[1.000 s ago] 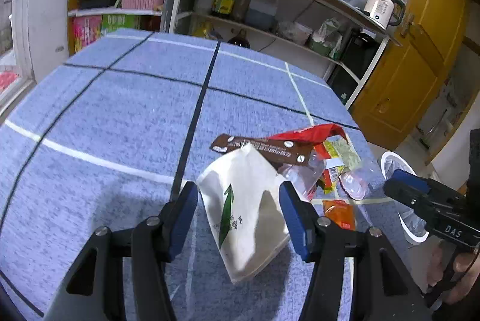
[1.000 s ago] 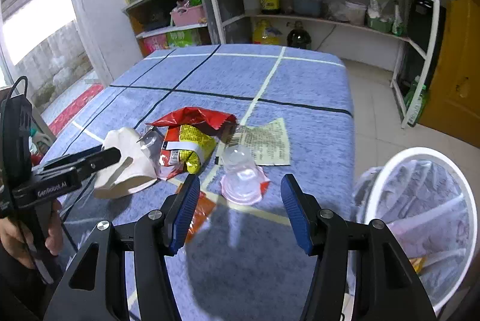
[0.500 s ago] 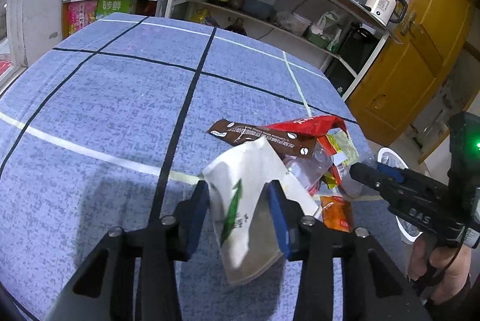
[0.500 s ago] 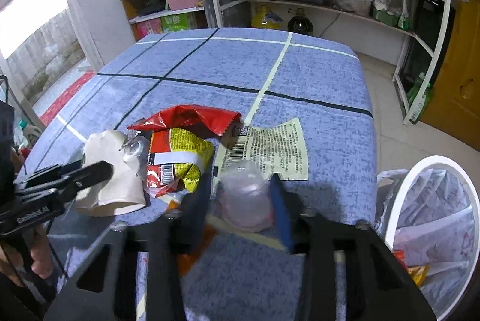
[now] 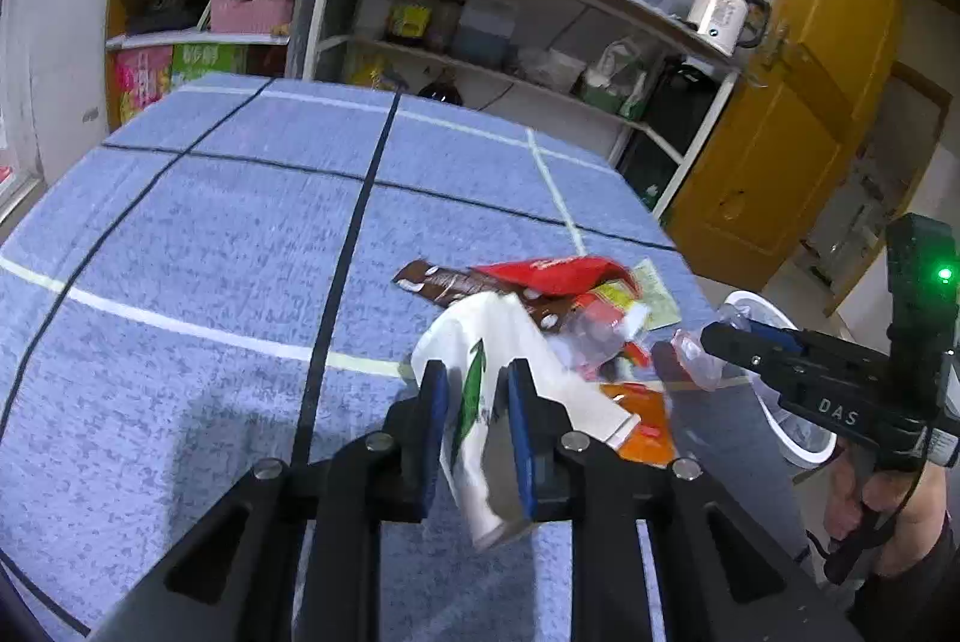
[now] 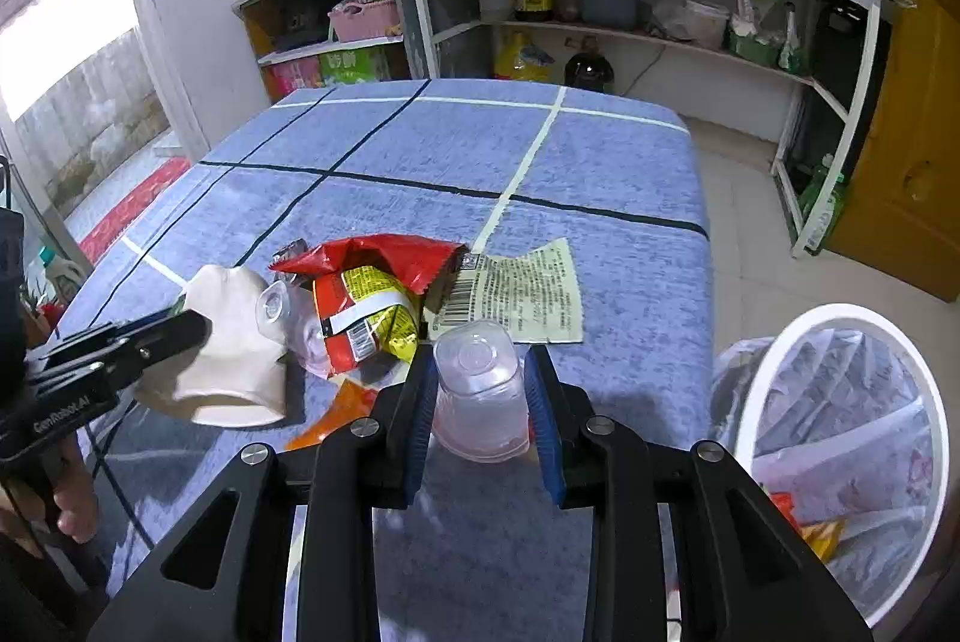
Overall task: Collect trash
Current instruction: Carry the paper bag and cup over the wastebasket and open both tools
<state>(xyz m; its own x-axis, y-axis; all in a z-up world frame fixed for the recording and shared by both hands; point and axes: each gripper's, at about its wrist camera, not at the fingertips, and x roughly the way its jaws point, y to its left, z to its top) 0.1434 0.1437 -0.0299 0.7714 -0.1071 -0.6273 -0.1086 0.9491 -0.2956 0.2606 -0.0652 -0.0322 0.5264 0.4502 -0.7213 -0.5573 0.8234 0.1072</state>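
My left gripper [image 5: 474, 384] is shut on a crushed white paper cup with a green leaf print [image 5: 510, 342] and holds it lifted off the blue tablecloth [image 5: 240, 246]; the cup also shows in the right wrist view [image 6: 228, 342]. My right gripper [image 6: 480, 378] is shut on a clear plastic cup [image 6: 480, 390], held upside down. A red and yellow snack bag [image 6: 372, 294], a brown wrapper [image 5: 444, 282], a printed paper slip [image 6: 522, 288] and an orange wrapper [image 6: 336, 414] lie on the table.
A white mesh trash bin [image 6: 840, 438] lined with a bag stands on the floor right of the table edge. Metal kitchen shelves [image 6: 600, 12] stand behind the table. A yellow door [image 5: 798, 114] is at the far right.
Both grippers have closed, the left on the white paper cup and the right on the clear plastic cup. Both cups are now raised off the cloth.
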